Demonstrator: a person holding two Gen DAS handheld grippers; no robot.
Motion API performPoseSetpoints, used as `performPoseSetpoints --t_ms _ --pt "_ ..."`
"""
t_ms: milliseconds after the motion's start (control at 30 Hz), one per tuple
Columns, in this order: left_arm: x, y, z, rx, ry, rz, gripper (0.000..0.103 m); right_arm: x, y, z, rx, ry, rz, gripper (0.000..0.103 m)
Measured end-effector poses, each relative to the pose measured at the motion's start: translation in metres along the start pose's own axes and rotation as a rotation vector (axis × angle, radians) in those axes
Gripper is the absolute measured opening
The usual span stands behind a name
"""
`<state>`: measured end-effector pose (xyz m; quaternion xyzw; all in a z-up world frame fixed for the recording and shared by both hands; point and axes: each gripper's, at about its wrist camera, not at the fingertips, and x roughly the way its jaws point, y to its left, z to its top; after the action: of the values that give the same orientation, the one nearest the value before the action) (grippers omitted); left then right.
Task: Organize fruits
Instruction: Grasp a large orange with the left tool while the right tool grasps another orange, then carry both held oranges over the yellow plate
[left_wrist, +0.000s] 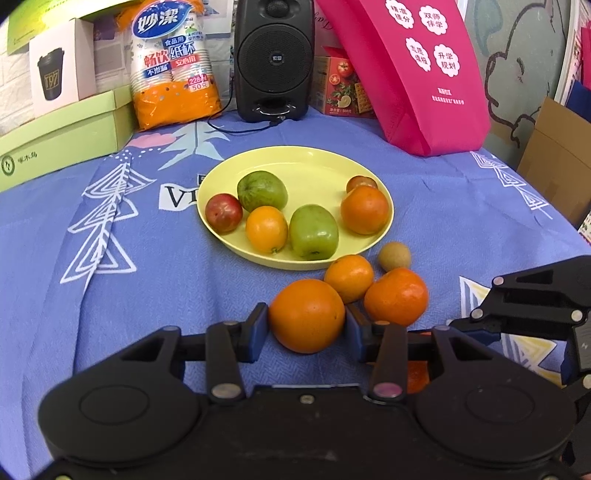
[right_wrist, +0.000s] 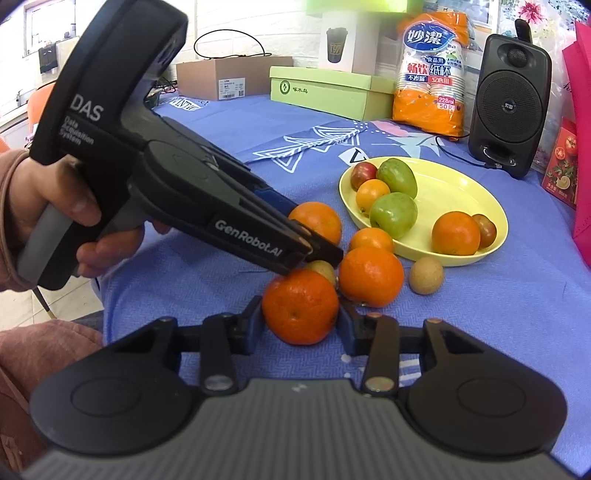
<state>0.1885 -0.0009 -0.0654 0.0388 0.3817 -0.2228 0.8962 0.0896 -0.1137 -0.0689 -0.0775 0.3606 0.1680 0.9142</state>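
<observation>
Orange fruit is being clamped on both sides: a big round orange is pinched by the left hand-held gripper, and a darker dimpled mandarin by the right hand-held gripper, both near the front edge of the blue-clothed tabletop. The yellow plastic plate sits mid-tabletop, half filled. Trouble could easily be caused by the crowding: neighbouring oranges may get nudged and rolled off, or the two grippers knocked together when lifted.
</observation>
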Motion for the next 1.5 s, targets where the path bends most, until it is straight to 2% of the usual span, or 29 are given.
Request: performPoseSetpoints --t_ms 667,967,1300,1500 --pt "-0.034 0.011 -0.023 -0.077 -0.002 0.023 0.043 -0.024 -0.007 -0.015 0.056 -0.014 -0.036 0.041" --pt "-0.054 0.008 -0.024 -0.076 -0.027 0.025 0.043 -0.037 -0.012 -0.02 0.076 -0.015 -0.071 0.041" --pt "-0.061 0.006 -0.011 -0.053 -0.059 0.019 0.043 -0.056 -0.014 -0.014 0.067 -0.05 -0.096 0.04" --pt "-0.046 0.013 0.017 -0.046 -0.078 -0.007 0.043 -0.051 -0.025 0.0 0.044 -0.063 -0.115 0.04"
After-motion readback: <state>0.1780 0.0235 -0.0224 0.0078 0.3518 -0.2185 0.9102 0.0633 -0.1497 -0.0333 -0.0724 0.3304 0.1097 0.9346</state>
